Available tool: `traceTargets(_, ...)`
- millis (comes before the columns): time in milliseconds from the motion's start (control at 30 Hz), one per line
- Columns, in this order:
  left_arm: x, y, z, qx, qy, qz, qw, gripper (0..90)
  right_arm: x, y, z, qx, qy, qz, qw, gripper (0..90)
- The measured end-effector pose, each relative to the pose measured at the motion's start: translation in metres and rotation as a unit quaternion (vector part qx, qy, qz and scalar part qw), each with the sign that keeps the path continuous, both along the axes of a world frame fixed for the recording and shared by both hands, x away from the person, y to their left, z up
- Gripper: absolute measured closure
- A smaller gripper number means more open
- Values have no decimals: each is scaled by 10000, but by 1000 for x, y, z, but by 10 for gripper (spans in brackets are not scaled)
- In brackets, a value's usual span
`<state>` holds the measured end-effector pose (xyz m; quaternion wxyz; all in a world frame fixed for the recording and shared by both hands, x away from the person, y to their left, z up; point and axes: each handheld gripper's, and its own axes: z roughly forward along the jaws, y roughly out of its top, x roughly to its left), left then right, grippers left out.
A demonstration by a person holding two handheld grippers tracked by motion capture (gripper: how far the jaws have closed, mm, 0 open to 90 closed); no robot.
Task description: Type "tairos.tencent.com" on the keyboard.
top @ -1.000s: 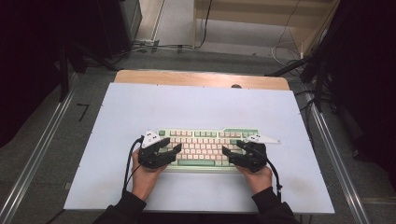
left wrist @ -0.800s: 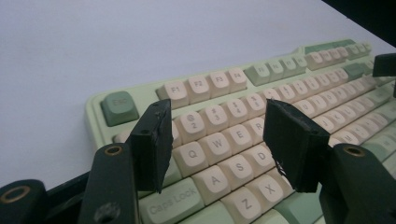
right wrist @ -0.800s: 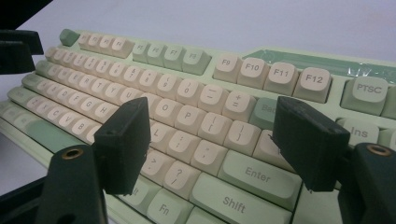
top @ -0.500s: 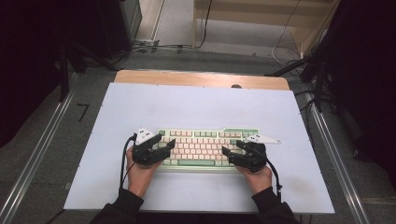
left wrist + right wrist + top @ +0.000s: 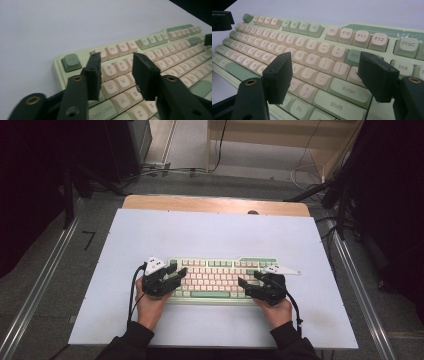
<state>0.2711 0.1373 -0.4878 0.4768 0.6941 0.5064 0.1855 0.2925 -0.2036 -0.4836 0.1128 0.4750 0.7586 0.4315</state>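
Pale green plastic keyboard with cream keycaps (image 5: pixel 220 277) lies flat on the light blue-white table top (image 5: pixel 215 235), toward 6 o'clock of the sheet, long side running 9 to 3; black left gripper (image 5: pixel 172 274) sits over the keyboard's 9 o'clock end, held by the person's left hand (image 5: pixel 148 302); black right gripper (image 5: pixel 250 285) sits over the 3 o'clock end, held by the right hand (image 5: pixel 274 310); black cable (image 5: pixel 134 292) trails from the left gripper toward 6 o'clock; white three-cornered plate (image 5: pixel 282 269) at 12 o'clock of the right gripper; in the left gripper view the jaws stand partly apart above the number and Q-W-A-S keys, nothing between the pads, and they have just been closing; green Esc key (image 5: pixel 71 62) at 10 o'clock of them; in the right gripper view the jaws stand wide apart, holding nothing, hovering over the punctuation keys with the green Enter key (image 5: pixel 349 90) and Shift key (image 5: pixel 337 105) between them; wooden table edge (image 5: pixel 215 204) at 12 o'clock.
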Motion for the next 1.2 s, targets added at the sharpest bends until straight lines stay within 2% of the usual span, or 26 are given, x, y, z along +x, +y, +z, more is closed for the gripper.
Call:
traceTargets(167, 3, -7, 1, 17, 29, -302, 9995, 830, -2, -4, 0, 7, 9, -74, 10000, 263)
traceTargets(233, 4, -9, 2, 46, -14, -323, 9995, 900, -3, -6, -1, -3, -2, -98, 10000, 263)
traceTargets(400, 8, -15, 0, 61, 94, -477, 9988, 900, -5, -11, 0, 13, -1, -187, 9998, 263)
traceTargets(600, 13, -25, -4, 281, 257, -649, 9972, 900, -8, -16, -1, 13, 2, -259, 9997, 263)
traceTargets(767, 16, -30, -6, 422, 373, -697, 9960, 900, -9, -19, -1, 26, 19, -320, 9995, 263)
traceTargets(1200, 15, -31, -6, 504, 384, -661, 9958, 900, -10, -19, -1, 15, 14, -308, 9995, 263)
